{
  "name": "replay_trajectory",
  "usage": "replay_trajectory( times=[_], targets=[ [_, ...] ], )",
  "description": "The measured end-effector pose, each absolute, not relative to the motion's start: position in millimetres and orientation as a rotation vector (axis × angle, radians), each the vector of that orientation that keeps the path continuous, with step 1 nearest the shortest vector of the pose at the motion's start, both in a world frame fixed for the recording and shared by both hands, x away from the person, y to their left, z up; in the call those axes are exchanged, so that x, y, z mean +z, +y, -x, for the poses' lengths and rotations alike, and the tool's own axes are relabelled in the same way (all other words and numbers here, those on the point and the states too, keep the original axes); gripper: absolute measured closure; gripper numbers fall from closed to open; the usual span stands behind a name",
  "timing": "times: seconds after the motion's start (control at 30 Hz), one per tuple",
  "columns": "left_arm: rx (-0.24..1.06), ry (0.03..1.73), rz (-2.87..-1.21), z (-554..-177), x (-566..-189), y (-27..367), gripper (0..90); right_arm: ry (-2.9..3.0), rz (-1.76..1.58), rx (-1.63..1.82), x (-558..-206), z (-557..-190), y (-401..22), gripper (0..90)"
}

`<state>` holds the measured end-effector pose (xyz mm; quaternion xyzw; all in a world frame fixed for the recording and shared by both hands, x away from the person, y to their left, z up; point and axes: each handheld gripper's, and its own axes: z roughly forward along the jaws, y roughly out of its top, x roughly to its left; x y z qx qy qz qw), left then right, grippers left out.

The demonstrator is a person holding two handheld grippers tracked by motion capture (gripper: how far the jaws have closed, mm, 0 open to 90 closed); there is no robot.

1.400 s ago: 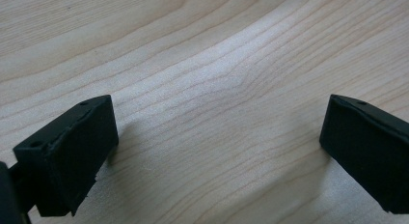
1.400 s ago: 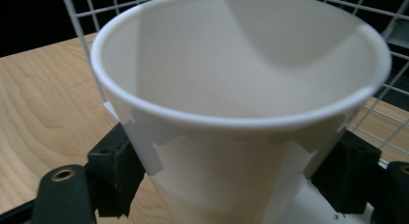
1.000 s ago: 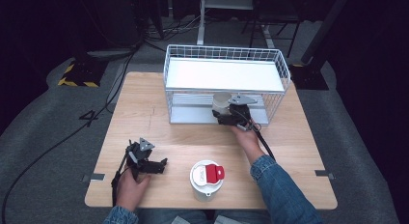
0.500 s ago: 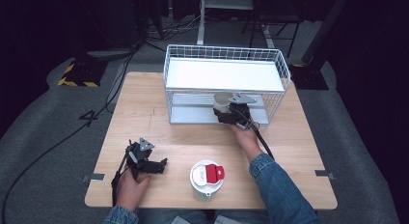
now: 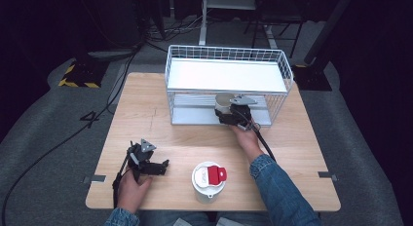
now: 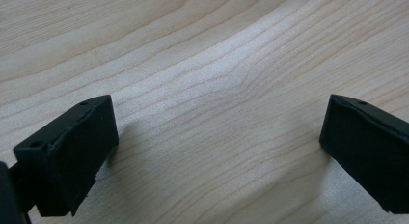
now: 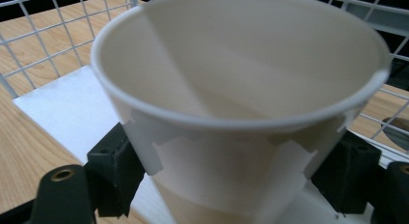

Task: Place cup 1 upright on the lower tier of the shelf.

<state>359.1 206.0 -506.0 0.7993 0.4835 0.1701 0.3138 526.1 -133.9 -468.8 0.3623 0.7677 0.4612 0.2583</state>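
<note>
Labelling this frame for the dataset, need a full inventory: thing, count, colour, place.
table: 1, light wood, centre of the high view.
wire rack: 1, white, two white shelves, at the table's far side.
paper cup: 1, white, upright and empty, at the front of the rack's lower shelf, held in the right gripper.
lidded container: 1, white with a red flap on its lid, near the table's front edge, between the two forearms.
striped block: 1, yellow and black, on the grey floor to the table's left.
left gripper: 1, black, fingers apart over bare wood, at the front left of the table.
right gripper: 1, black, fingers closed on the cup's sides.
sleeves: 2, blue denim, at the bottom edge.
</note>
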Motion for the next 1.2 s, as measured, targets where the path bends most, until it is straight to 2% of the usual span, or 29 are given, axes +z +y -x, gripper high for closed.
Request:
replay_trajectory(
  times=[0.83, 0.9, 1.1, 1.17, 1.2],
  targets=[
    [0.448, 1.275, -2.107, -359.0, -506.0, 205.9, 0.4, 2.123, -1.012, 1.257, -476.0, -536.0, -136.2, 21.0],
    [0.449, 1.275, -2.108, -359.0, -506.0, 206.0, 0.4, 2.124, -1.006, 1.243, -476.7, -536.1, -135.9, 16.0],
    [0.448, 1.275, -2.107, -359.0, -506.0, 205.9, 0.4, 2.12, -1.022, 1.258, -474.2, -534.9, -136.7, 14.7],
    [0.448, 1.275, -2.107, -359.1, -506.0, 206.0, 0.4, 2.121, -1.032, 1.254, -473.6, -533.9, -137.5, 11.7],
    [0.448, 1.275, -2.108, -359.1, -506.0, 206.0, 0.4, 2.124, -1.041, 1.236, -472.8, -532.5, -139.4, 6.5]
  ],
)
